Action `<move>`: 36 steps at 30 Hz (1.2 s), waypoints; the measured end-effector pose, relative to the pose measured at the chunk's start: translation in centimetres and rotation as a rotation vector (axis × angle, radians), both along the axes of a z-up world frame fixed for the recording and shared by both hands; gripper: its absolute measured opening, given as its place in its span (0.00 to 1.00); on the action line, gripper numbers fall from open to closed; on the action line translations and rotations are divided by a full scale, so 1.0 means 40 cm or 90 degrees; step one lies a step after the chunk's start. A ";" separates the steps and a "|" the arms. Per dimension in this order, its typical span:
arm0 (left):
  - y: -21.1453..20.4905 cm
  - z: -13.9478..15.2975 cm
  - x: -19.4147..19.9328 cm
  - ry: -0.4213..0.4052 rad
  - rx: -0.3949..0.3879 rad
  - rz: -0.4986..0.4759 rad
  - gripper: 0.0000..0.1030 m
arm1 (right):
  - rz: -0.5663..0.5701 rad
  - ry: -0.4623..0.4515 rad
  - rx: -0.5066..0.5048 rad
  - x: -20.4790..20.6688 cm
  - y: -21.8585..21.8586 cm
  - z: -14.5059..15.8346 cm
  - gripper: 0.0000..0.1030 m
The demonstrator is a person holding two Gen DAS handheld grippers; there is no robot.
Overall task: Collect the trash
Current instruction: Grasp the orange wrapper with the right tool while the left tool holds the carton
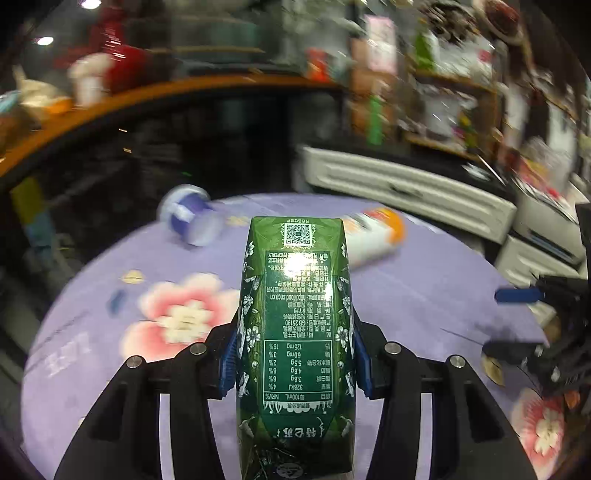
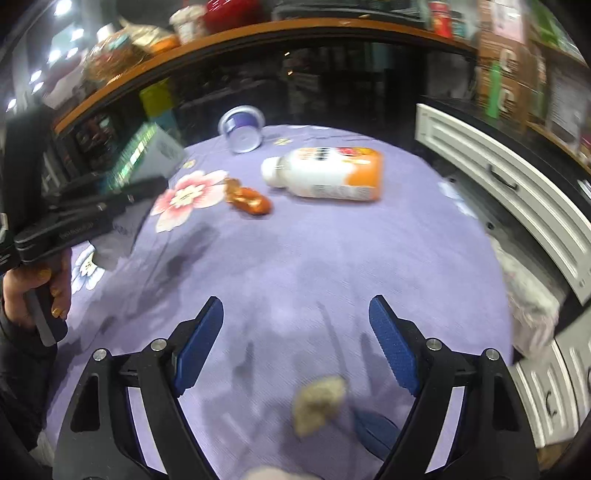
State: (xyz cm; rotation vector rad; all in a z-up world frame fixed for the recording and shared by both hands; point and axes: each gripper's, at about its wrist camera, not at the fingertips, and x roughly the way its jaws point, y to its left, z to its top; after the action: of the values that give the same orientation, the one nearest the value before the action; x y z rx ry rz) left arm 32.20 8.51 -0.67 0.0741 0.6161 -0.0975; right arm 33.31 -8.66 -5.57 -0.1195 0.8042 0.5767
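My left gripper [image 1: 295,354] is shut on a green milk carton [image 1: 295,325] and holds it above the purple flowered tablecloth [image 1: 424,295]; it also shows in the right wrist view [image 2: 147,155], at the left. My right gripper [image 2: 295,325] is open and empty above the cloth, with a crumpled beige scrap [image 2: 319,402] lying between its arms. A white and orange bottle [image 2: 328,173] lies on its side. A purple cup [image 2: 242,129] lies tipped over at the far edge. A brown wrapper [image 2: 249,199] lies beside a pink flower print.
A wooden counter [image 2: 258,29] with cluttered items runs behind the table. White drawer units [image 2: 517,184] stand at the right. A pale crumpled bag [image 2: 528,302] hangs at the table's right edge. Shelves with boxes stand at the back right.
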 end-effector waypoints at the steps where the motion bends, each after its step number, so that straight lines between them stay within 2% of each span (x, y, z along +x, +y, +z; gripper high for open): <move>1: 0.016 0.005 -0.007 -0.011 -0.005 0.017 0.47 | 0.008 0.000 -0.002 0.007 0.019 0.001 0.78; 5: 0.071 0.011 -0.009 -0.041 -0.029 0.072 0.47 | 0.048 -0.005 -0.019 0.054 0.129 0.008 0.78; 8: 0.090 -0.008 -0.001 -0.032 -0.023 0.092 0.47 | 0.068 -0.007 -0.044 0.092 0.201 -0.002 0.78; 12: 0.117 -0.017 0.000 -0.021 -0.040 0.100 0.47 | 0.097 -0.015 -0.065 0.136 0.280 -0.022 0.78; 14: 0.135 -0.016 -0.005 -0.018 -0.056 0.104 0.47 | 0.106 -0.018 -0.083 0.157 0.315 -0.033 0.74; 20: 0.151 -0.016 -0.012 -0.018 -0.087 0.105 0.47 | 0.109 -0.042 -0.141 0.206 0.372 -0.066 0.49; 22: 0.145 -0.020 -0.009 -0.013 -0.087 0.098 0.47 | 0.109 -0.044 -0.155 0.218 0.382 -0.076 0.27; 24: 0.139 -0.025 -0.009 -0.011 -0.081 0.095 0.47 | 0.099 -0.038 -0.162 0.231 0.385 -0.086 0.20; 28: 0.133 -0.030 -0.005 -0.009 -0.078 0.084 0.47 | 0.089 -0.026 -0.112 0.219 0.357 -0.071 0.12; 32: 0.126 -0.034 -0.002 -0.008 -0.082 0.076 0.47 | 0.064 0.000 -0.052 0.201 0.309 -0.047 0.12; 36: 0.114 -0.036 0.003 -0.007 -0.078 0.068 0.47 | 0.058 -0.004 -0.015 0.147 0.248 -0.013 0.11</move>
State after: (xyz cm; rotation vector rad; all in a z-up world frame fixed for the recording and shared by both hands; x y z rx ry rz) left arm 32.31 13.08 -2.09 -0.0760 0.6010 -0.0318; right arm 39.18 1.25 -6.10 -0.1805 0.8032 0.6529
